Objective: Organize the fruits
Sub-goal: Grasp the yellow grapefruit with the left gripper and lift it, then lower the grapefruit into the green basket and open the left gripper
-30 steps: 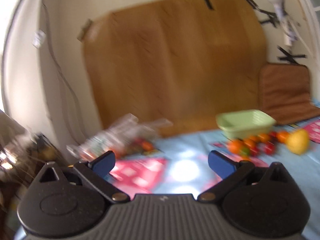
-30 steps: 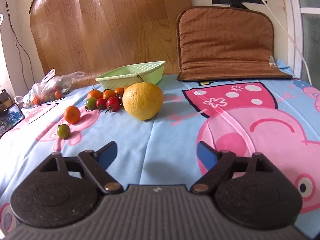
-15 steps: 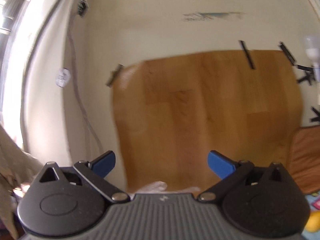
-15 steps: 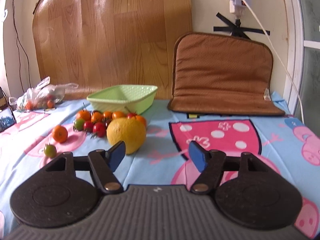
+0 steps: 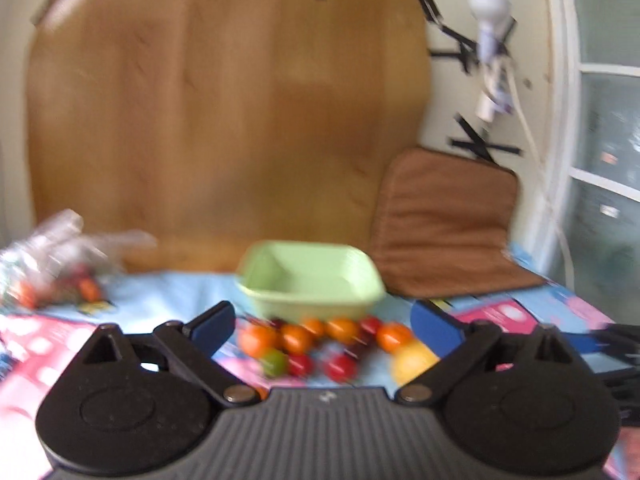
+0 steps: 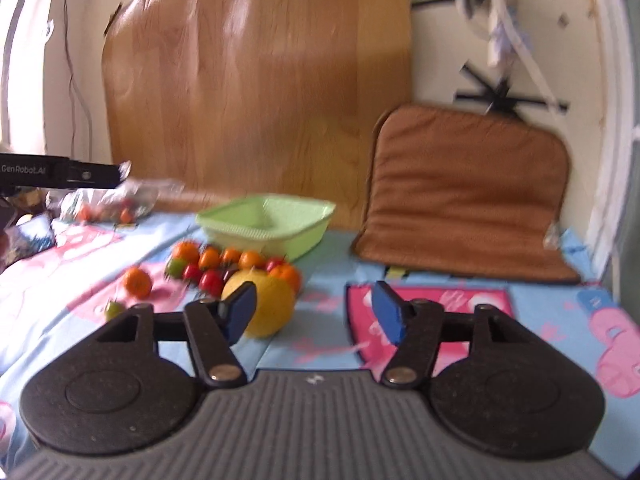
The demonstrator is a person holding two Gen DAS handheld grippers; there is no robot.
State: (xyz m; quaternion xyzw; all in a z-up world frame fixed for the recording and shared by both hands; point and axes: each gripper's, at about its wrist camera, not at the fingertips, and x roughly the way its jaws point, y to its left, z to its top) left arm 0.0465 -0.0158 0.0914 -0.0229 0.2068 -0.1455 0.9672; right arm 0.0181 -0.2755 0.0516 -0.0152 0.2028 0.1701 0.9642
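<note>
A: Fruit sits loose on the cartoon-print cloth (image 6: 460, 276) — a row of small tomatoes (image 6: 224, 262), one orange tomato (image 6: 137, 281) off to the side, a small green one (image 6: 113, 309) nearer, and a big yellow citrus (image 6: 266, 306). All of it lies just in front of the green basket (image 6: 272, 220), none inside.

B: And the grippers?

A: The right hand-held gripper (image 6: 314, 310) has its jaws spread wide with nothing between them; the citrus shows just behind its left pad. The left hand-held gripper (image 5: 322, 322) is equally wide apart and empty, pointed at the tomatoes (image 5: 320, 340) and basket (image 5: 310, 280).

B: What could go wrong?

A: The citrus looks too broad for an easy pinch — I judge it may squirt out and roll into the tomatoes. Those look soft; a hard squeeze could split one. Both views are blurred, so aim is uncertain.

B: Anything else?

A: Both grippers face the same cluster, so they might collide. The basket looks light; a nudge could push it toward the brown cushion (image 6: 464, 196).
</note>
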